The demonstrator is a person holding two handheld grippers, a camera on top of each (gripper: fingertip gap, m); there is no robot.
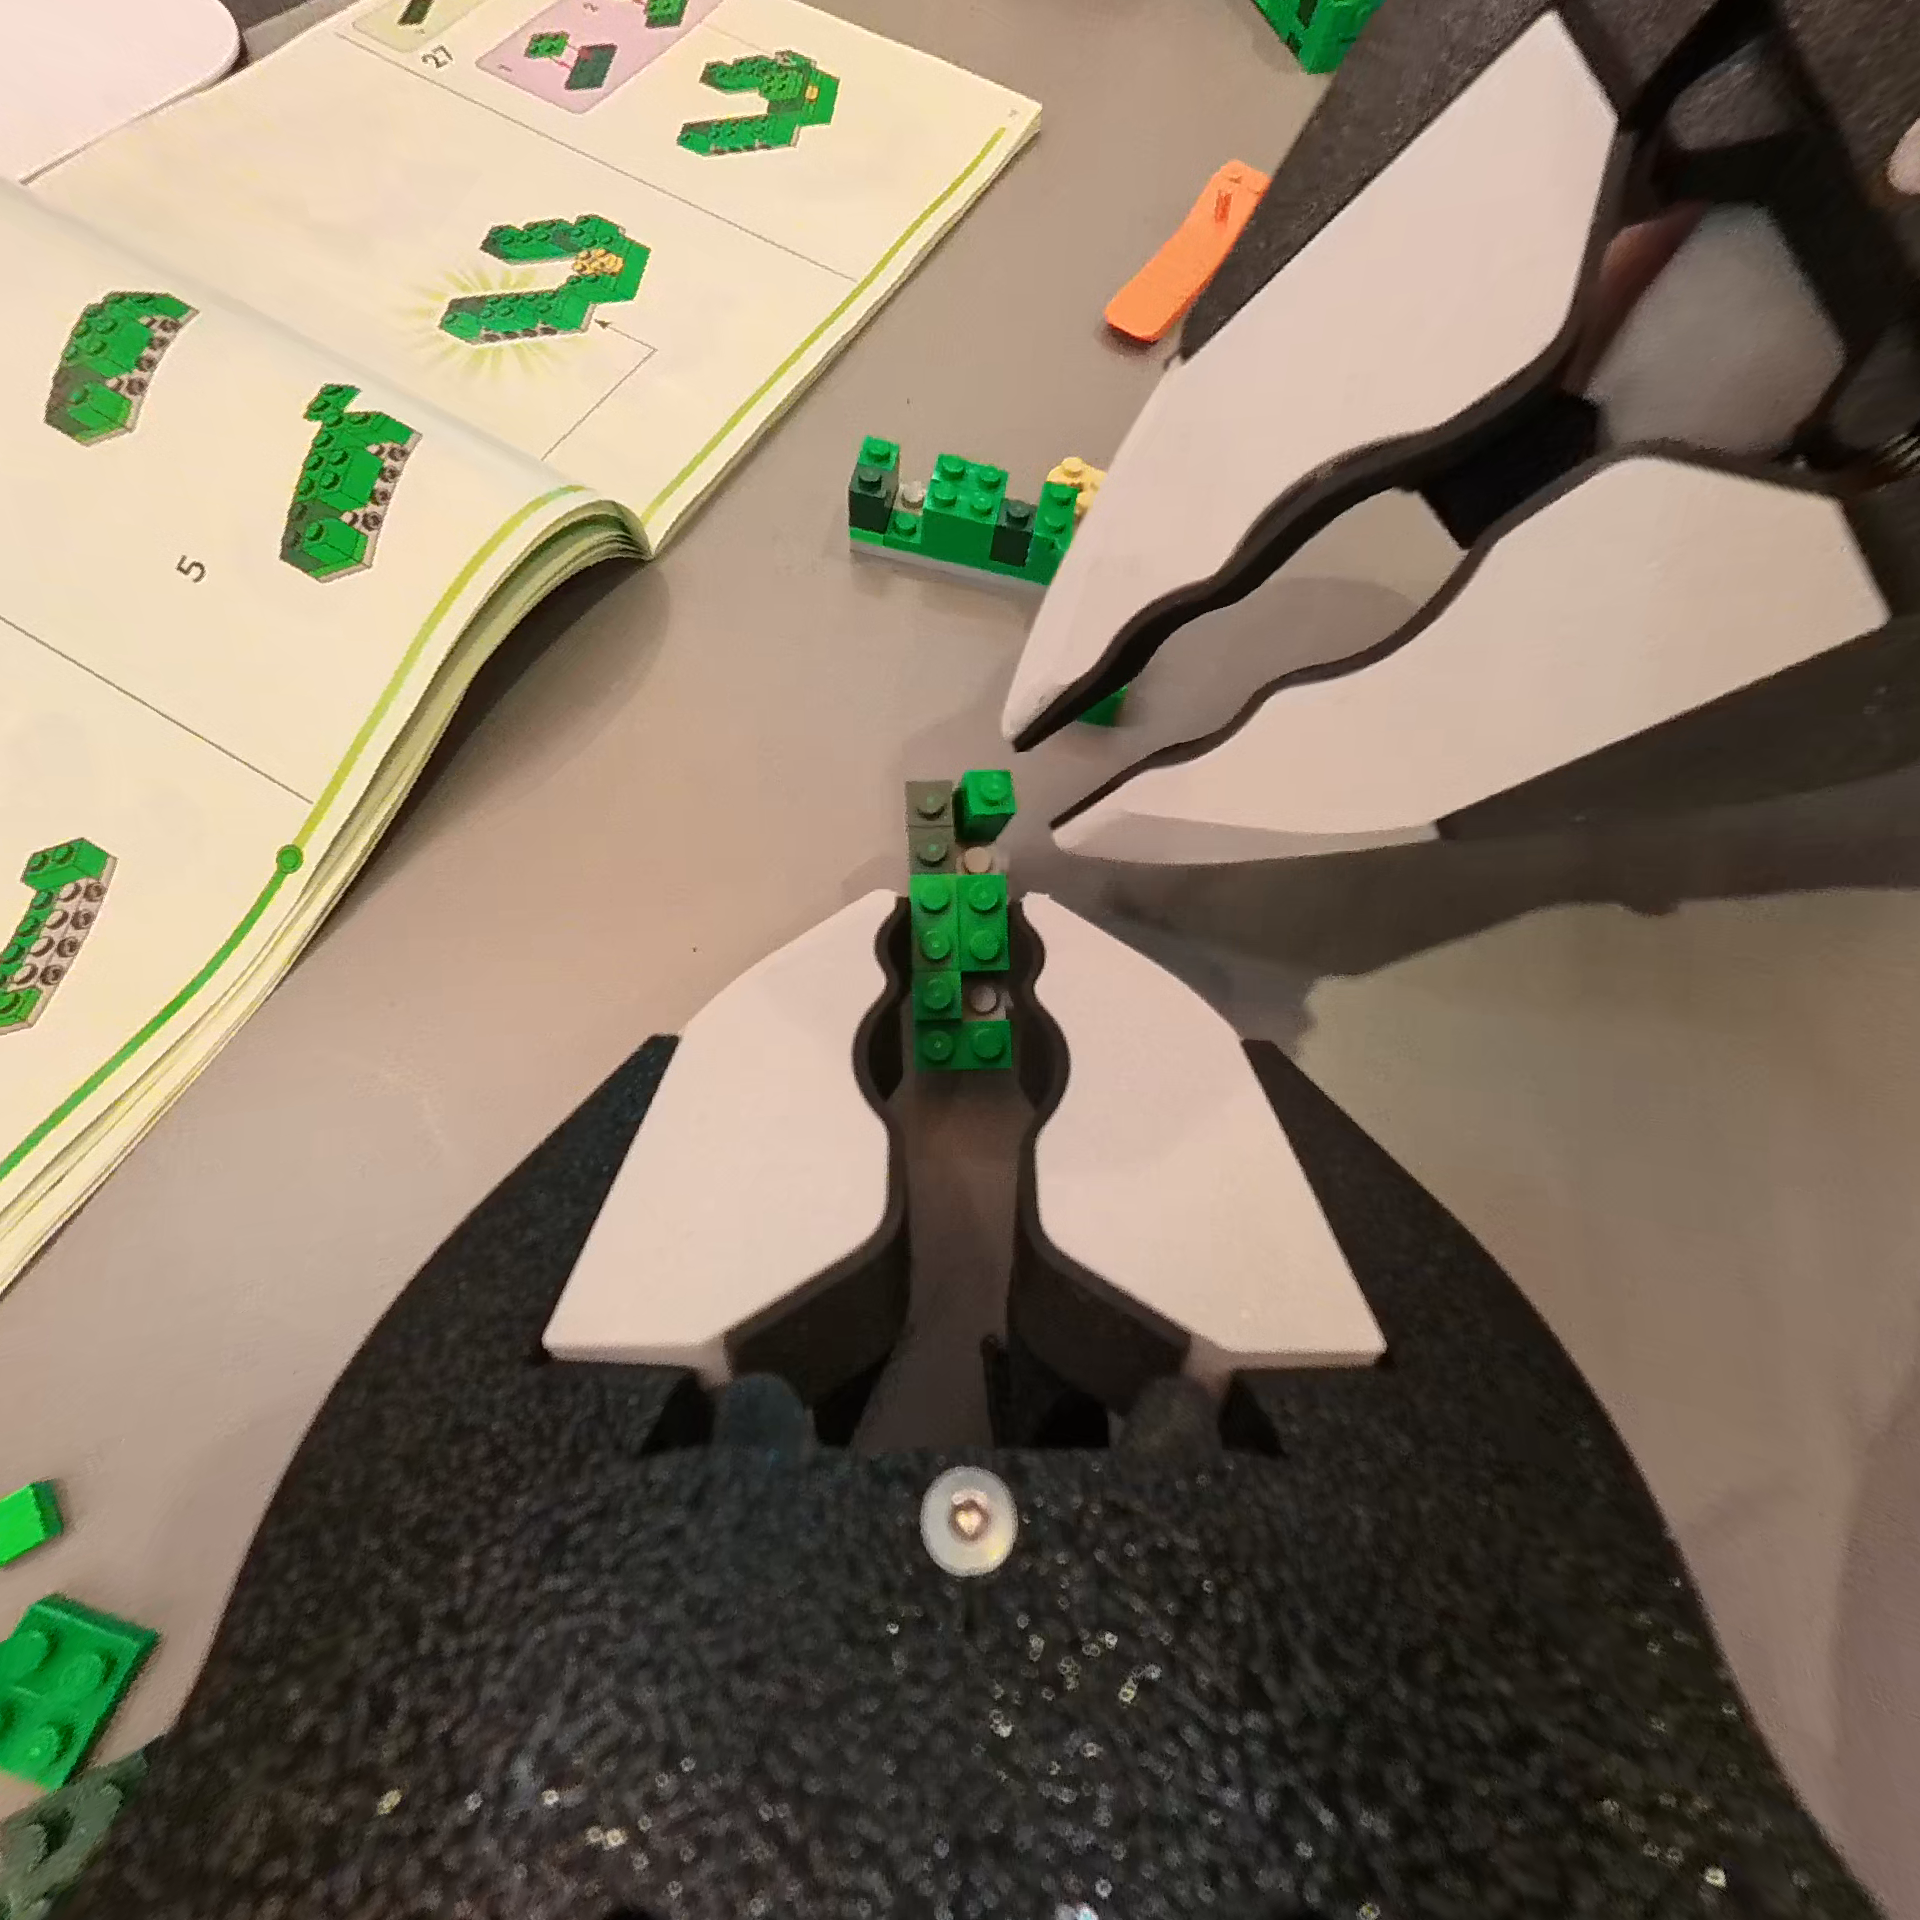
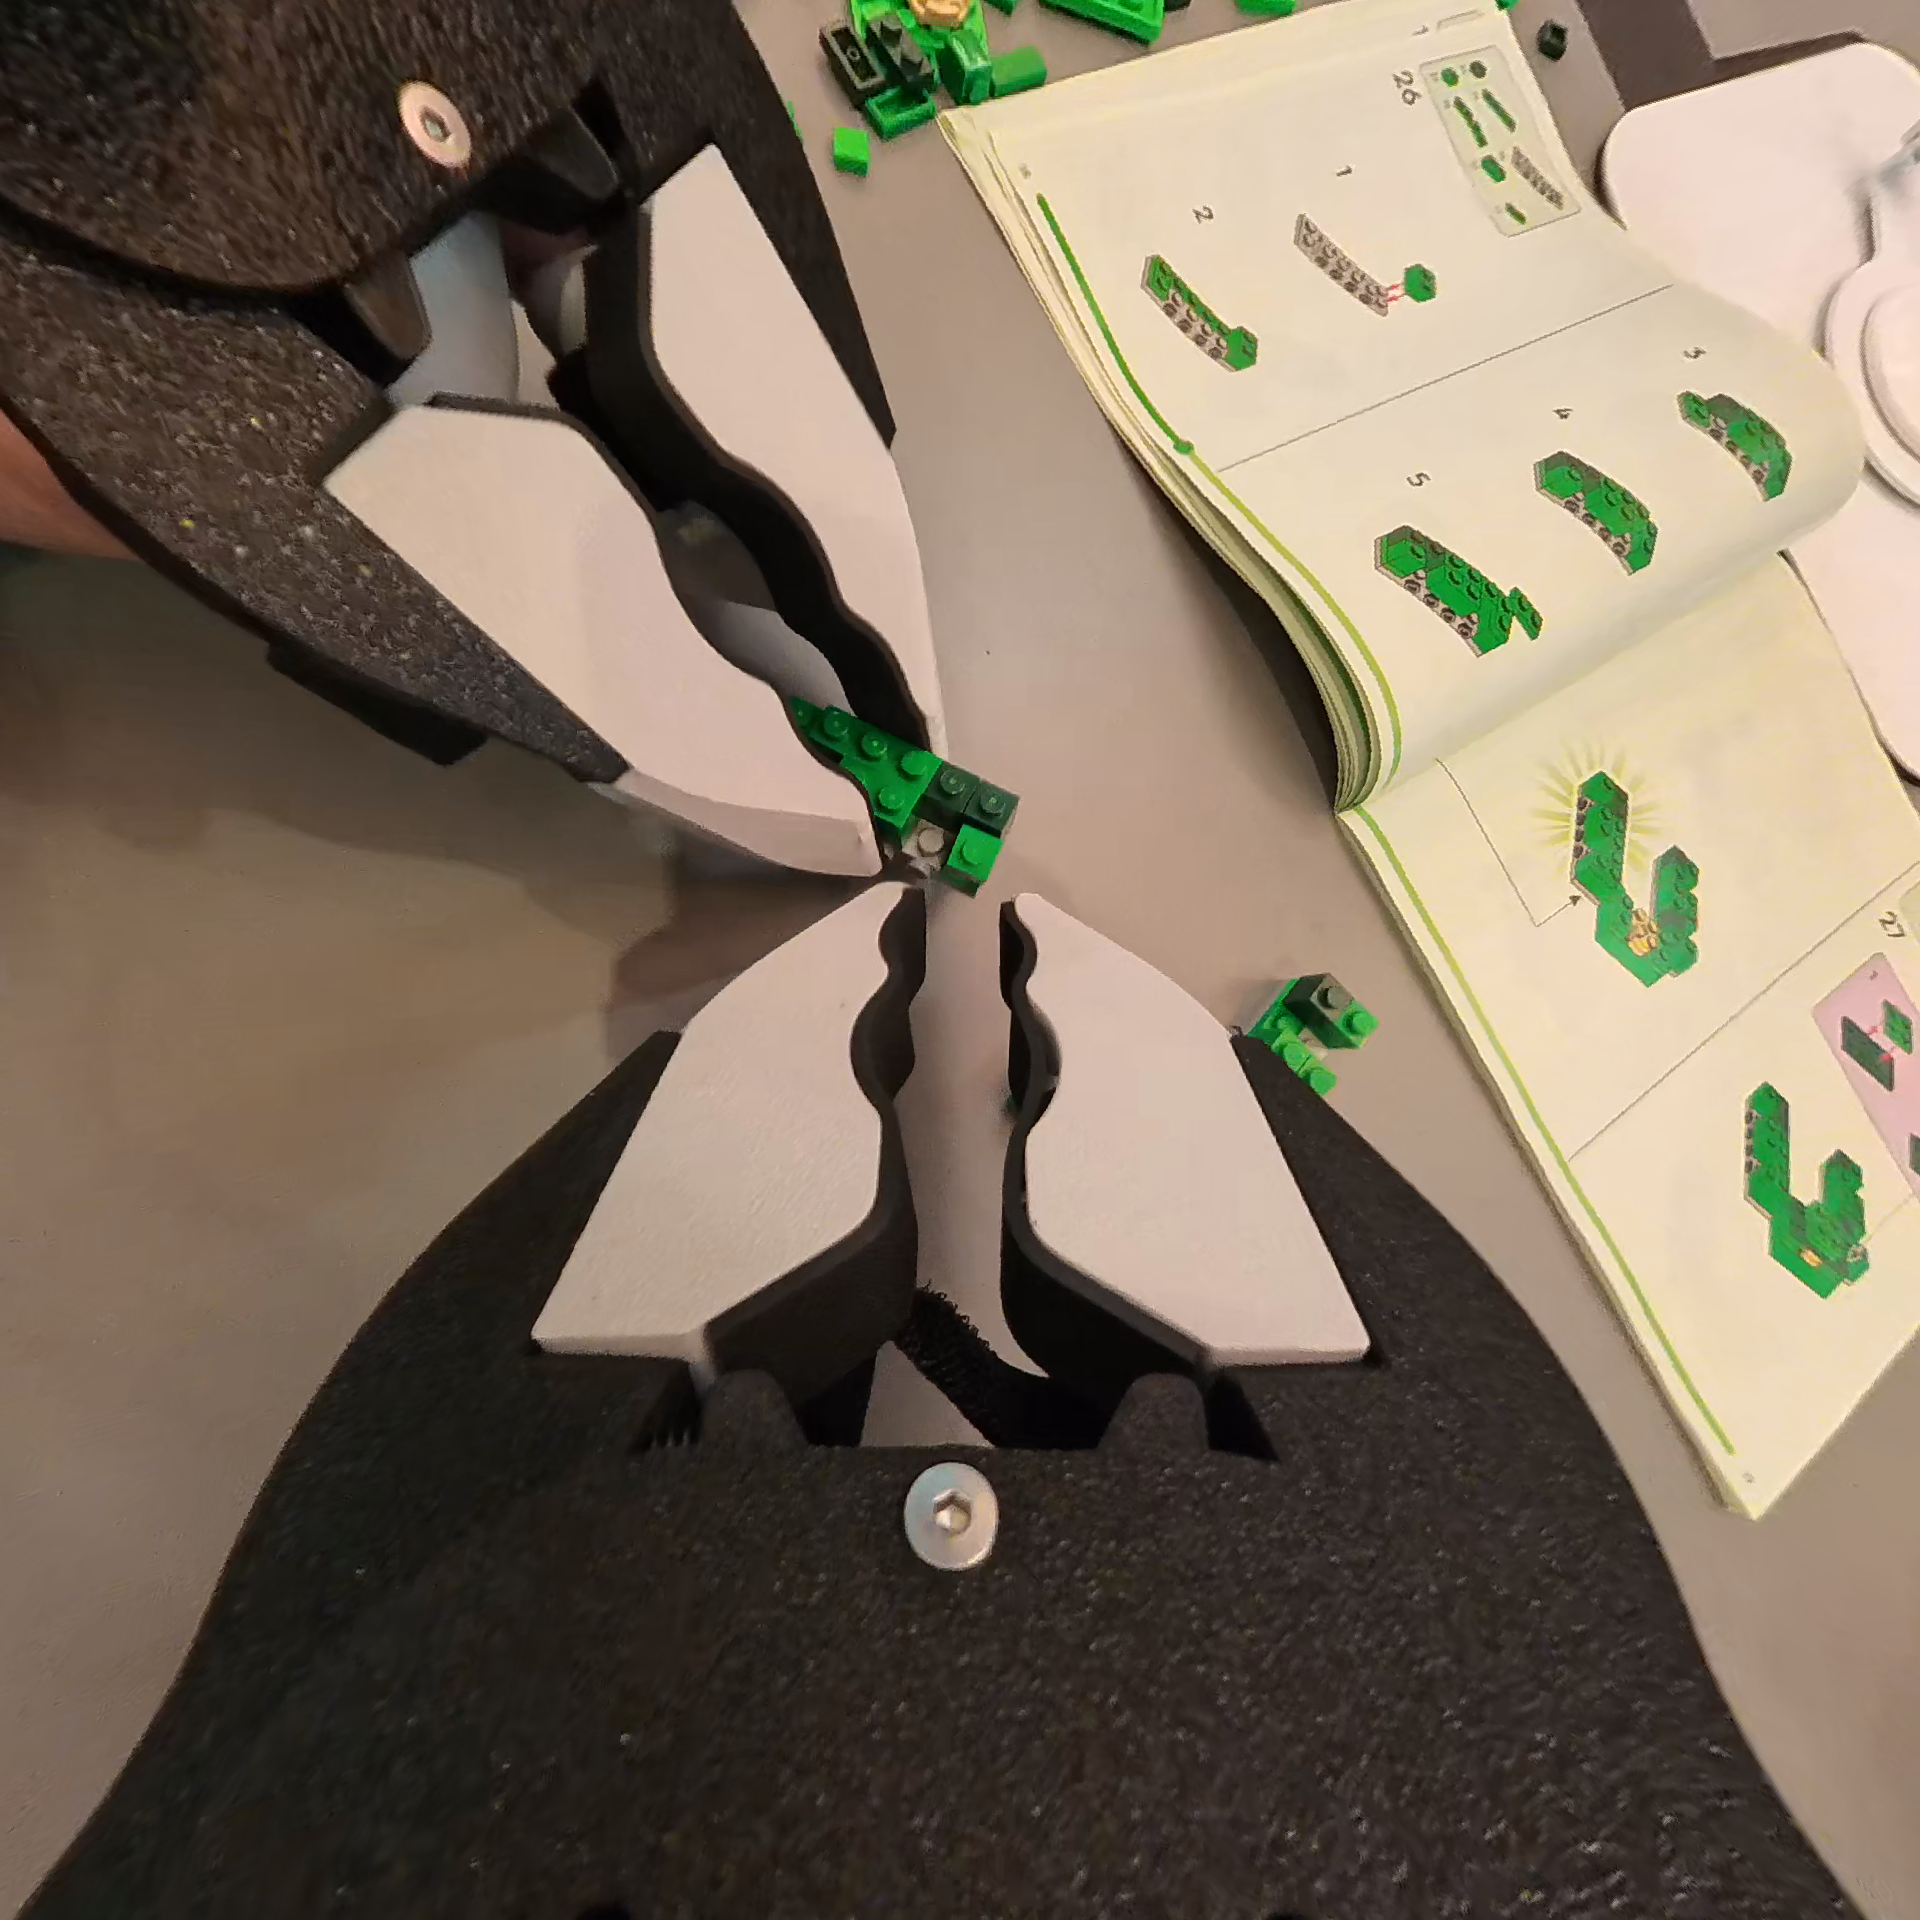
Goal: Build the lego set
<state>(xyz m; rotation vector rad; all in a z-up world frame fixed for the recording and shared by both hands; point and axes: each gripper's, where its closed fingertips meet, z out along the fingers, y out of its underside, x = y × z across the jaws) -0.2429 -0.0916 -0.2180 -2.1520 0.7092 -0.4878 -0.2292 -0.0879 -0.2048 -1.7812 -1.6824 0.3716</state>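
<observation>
Lego strip (image 1: 961,935), frame centre: light, stiff, joints fragile; left tongs (image 1: 961,914) clamped on its sides. Right tongs (image 2: 961,914) apart, empty.

The left gripper (image 1: 961,904) clamps a green brick strip (image 1: 961,951); the right gripper (image 1: 1039,779), jaws parted, hovers beside its small green brick (image 1: 985,802).

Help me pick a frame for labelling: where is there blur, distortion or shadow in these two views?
Left wrist view: the held green assembly is sharp, the right gripper is slightly motion-smeared, and the manual bows from wide-angle distortion. Right wrist view: the left gripper has soft edges and a diffuse shadow on the table; no harsh glare in either.
</observation>
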